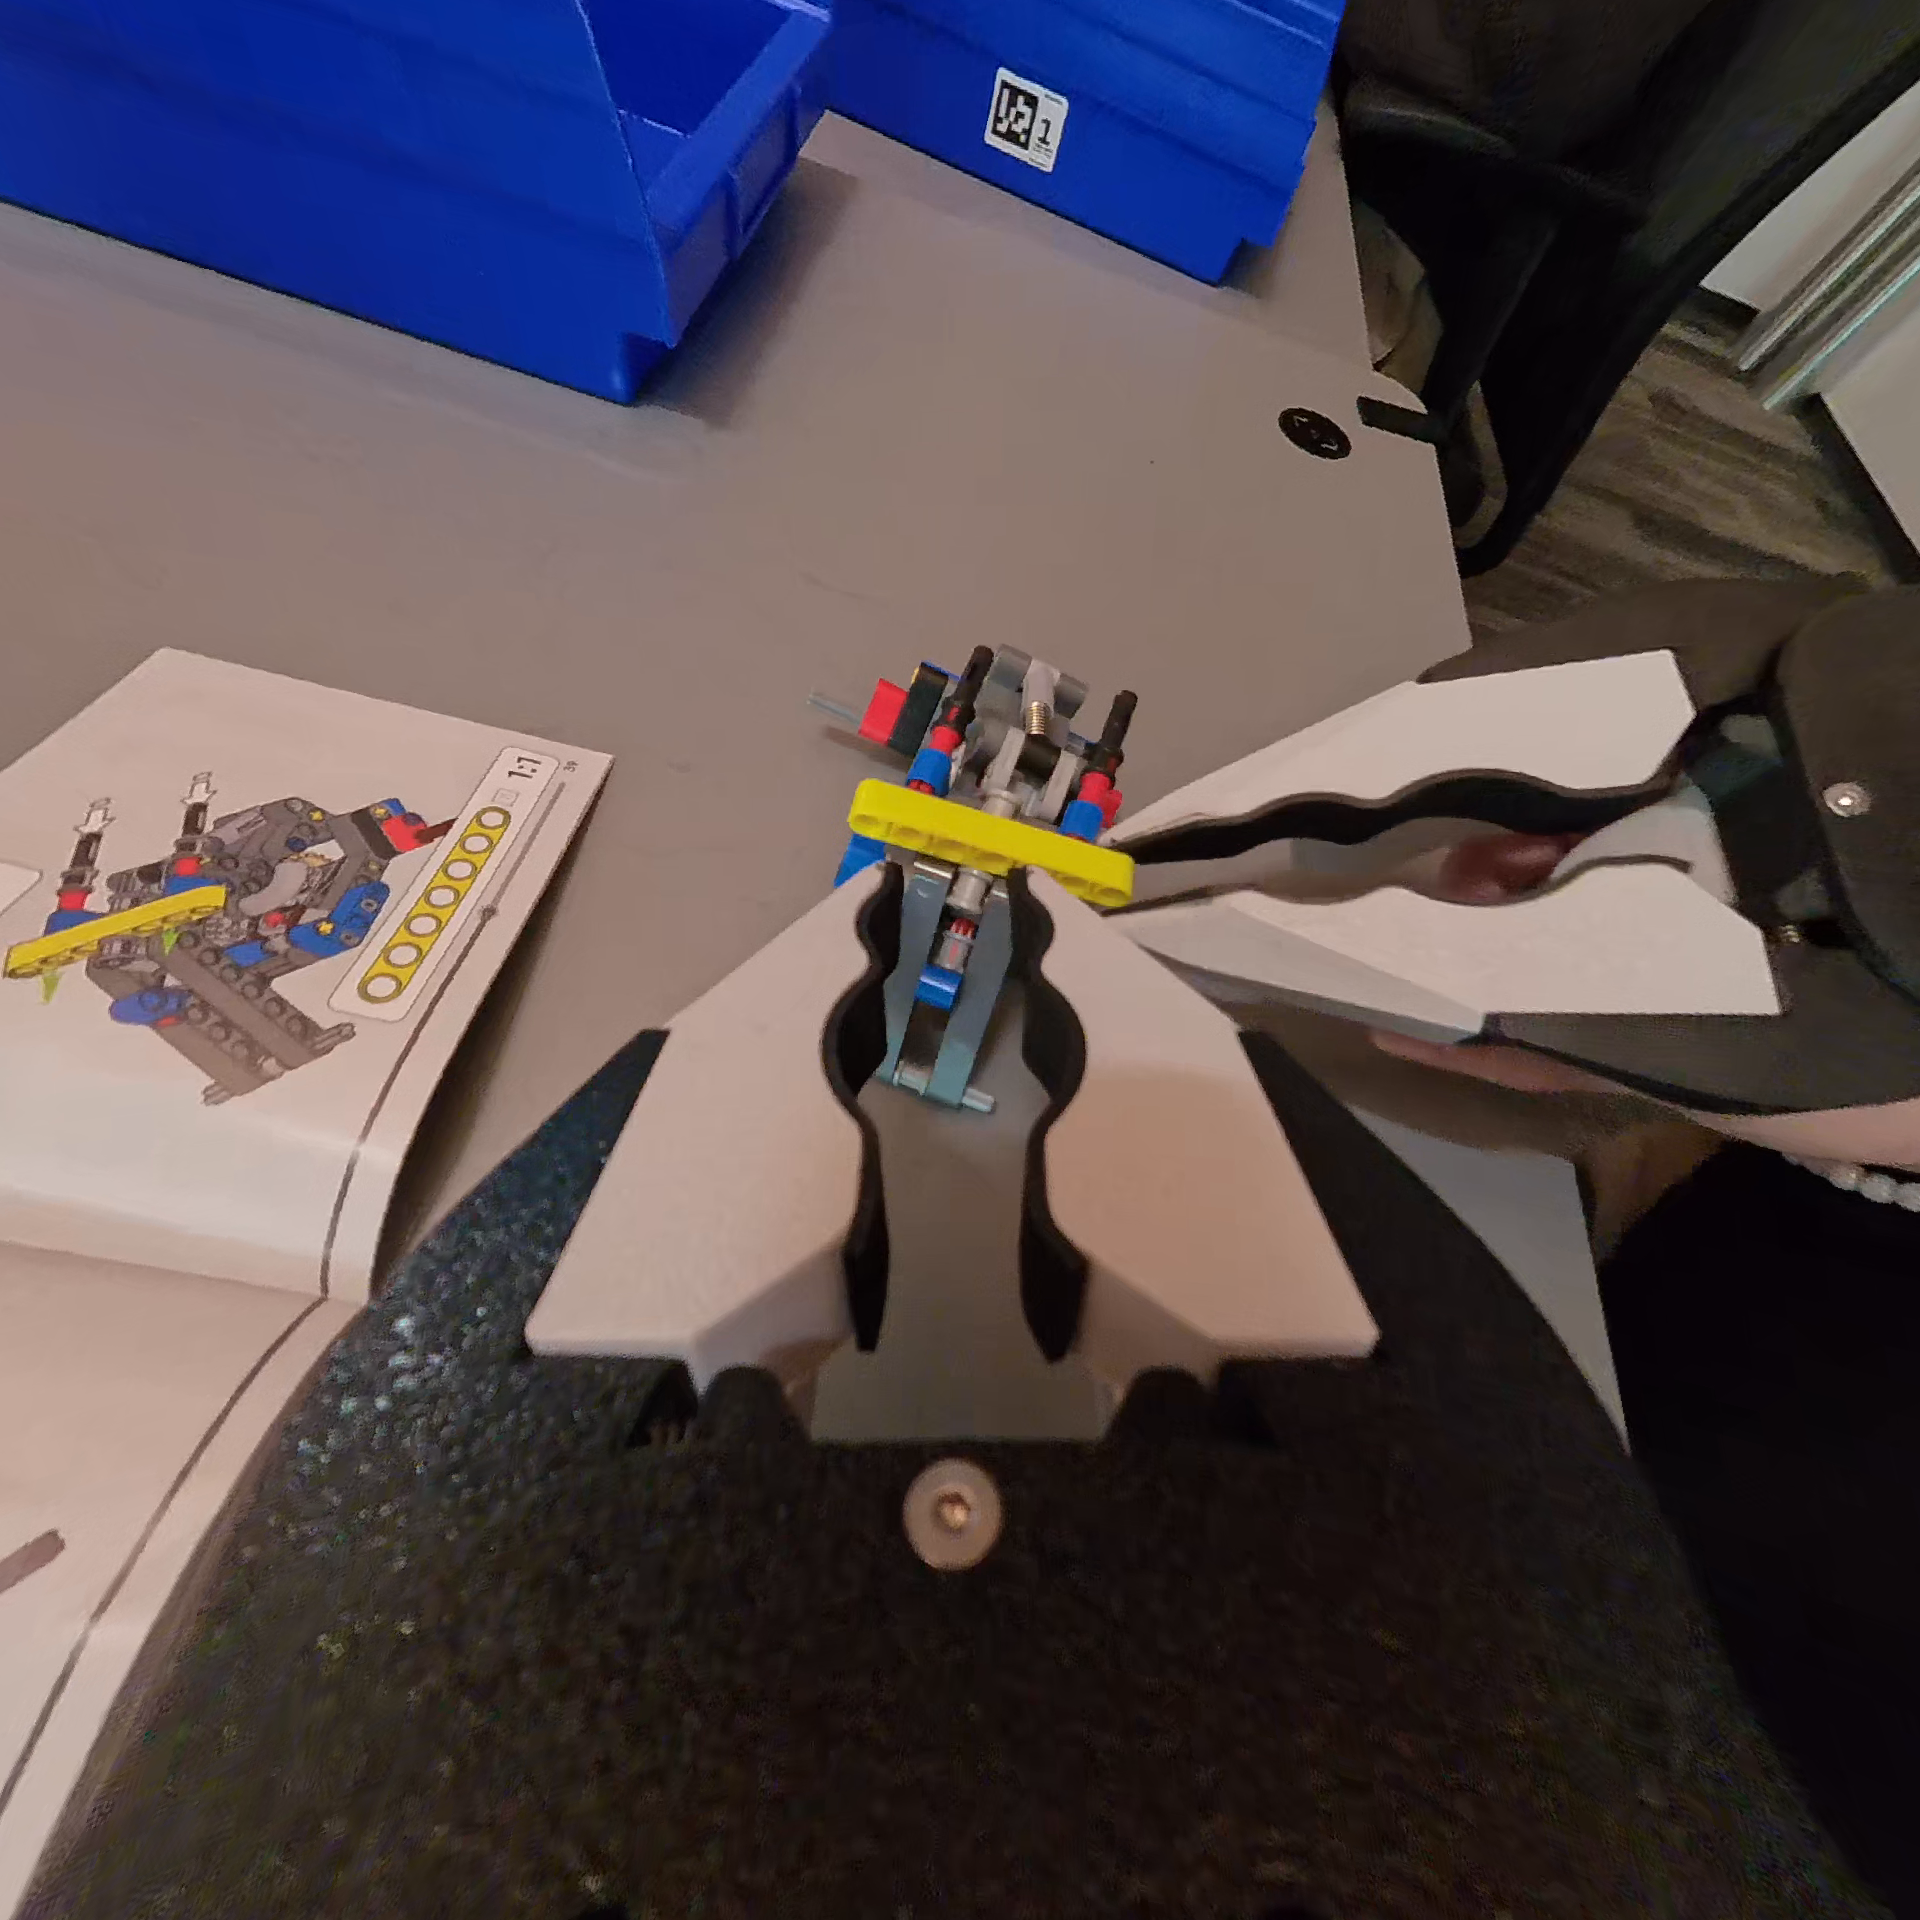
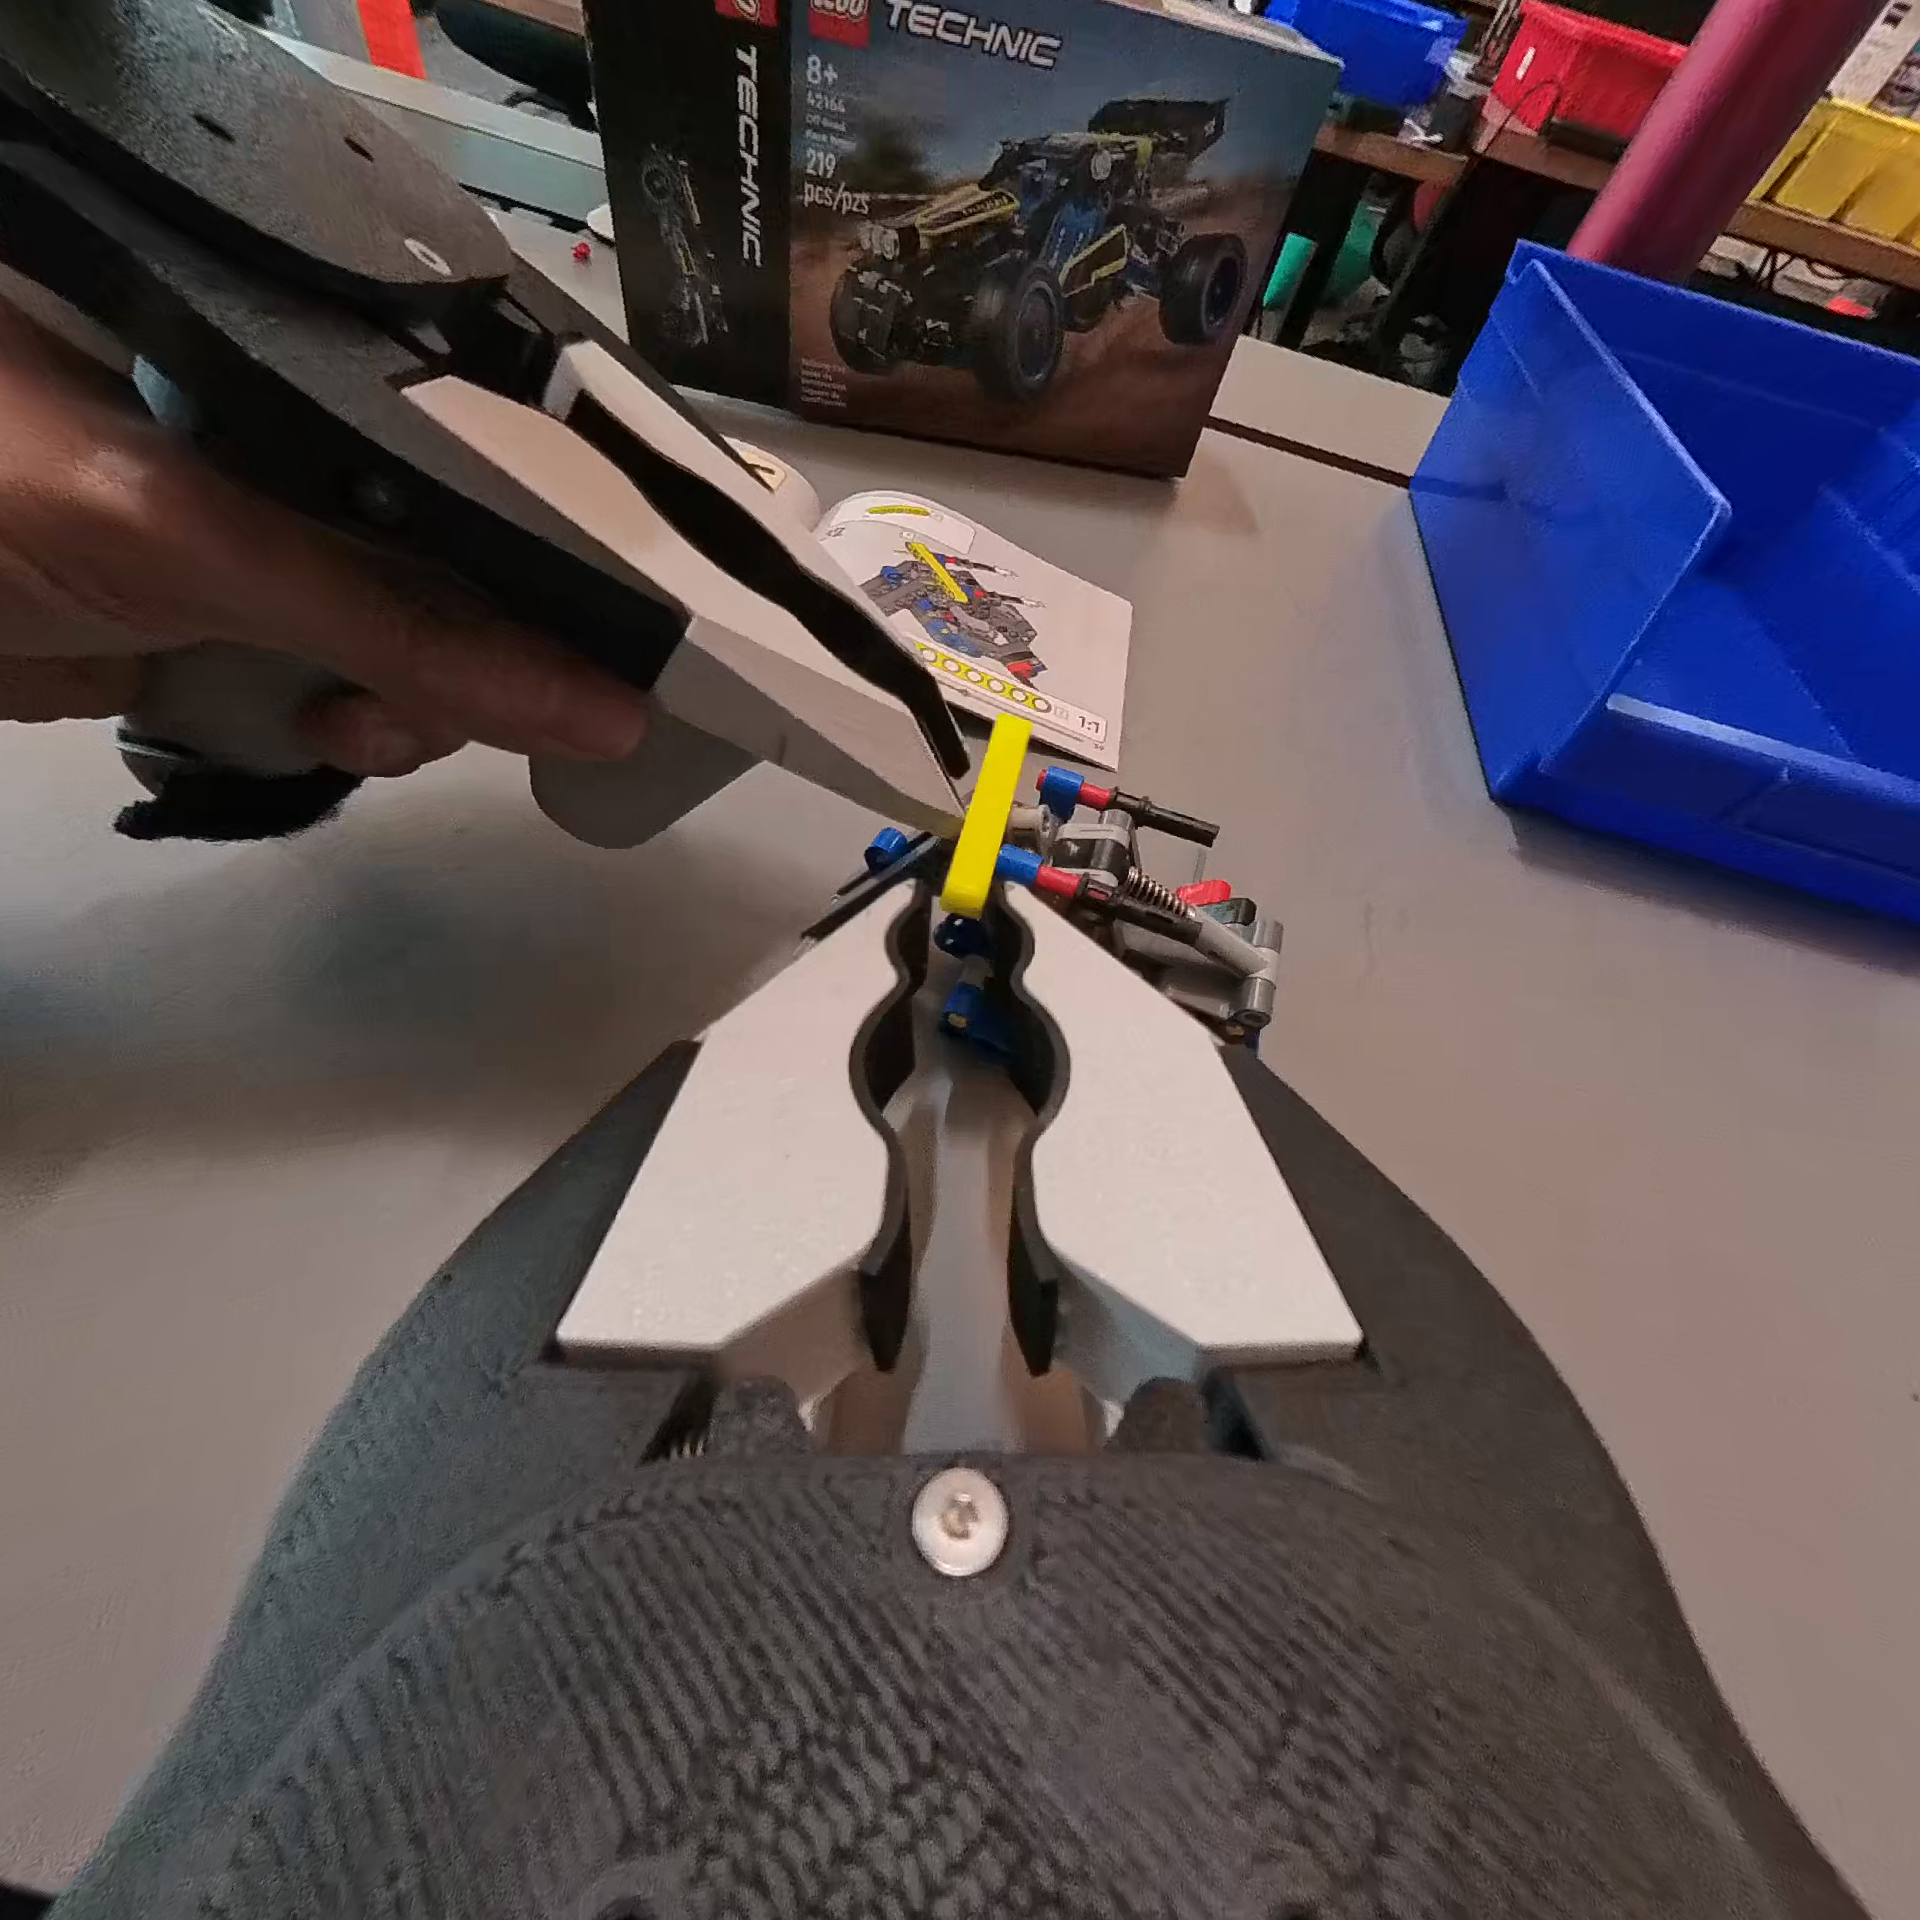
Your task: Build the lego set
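Grey table (image 1: 727, 540) fills both wrist views. Blue storage bins (image 1: 436, 177) sit at approx. 11 to 12 o'clock in the left wrist view; another blue bin (image 2: 1662, 582) at 2 o'clock in the right wrist view. A toy-set box w/ a buggy picture (image 2: 987, 229) stands at 12 o'clock in the right view. An open instruction booklet (image 1: 291, 935) lies flat at 9 o'clock of the left view.

Centre of both views: a small brick-built model (image 1: 997, 769), grey frame w/ blue, red and black pins plus a metal spring. A yellow holed beam (image 1: 987, 836) lies across its near end.

Left hand-held gripper (image 1: 951, 883): jaws narrow, closed on the model's light grey-blue frame arms, pads pressing both sides, just below the yellow beam.

Right hand-held gripper (image 2: 961, 904): jaws narrow, tips pinching the end of the yellow beam; in the left view it comes in from 3 o'clock, its tips on the beam's right end. A person's hand (image 2: 260, 623) grips the left tool at 9 o'clock in the right view.
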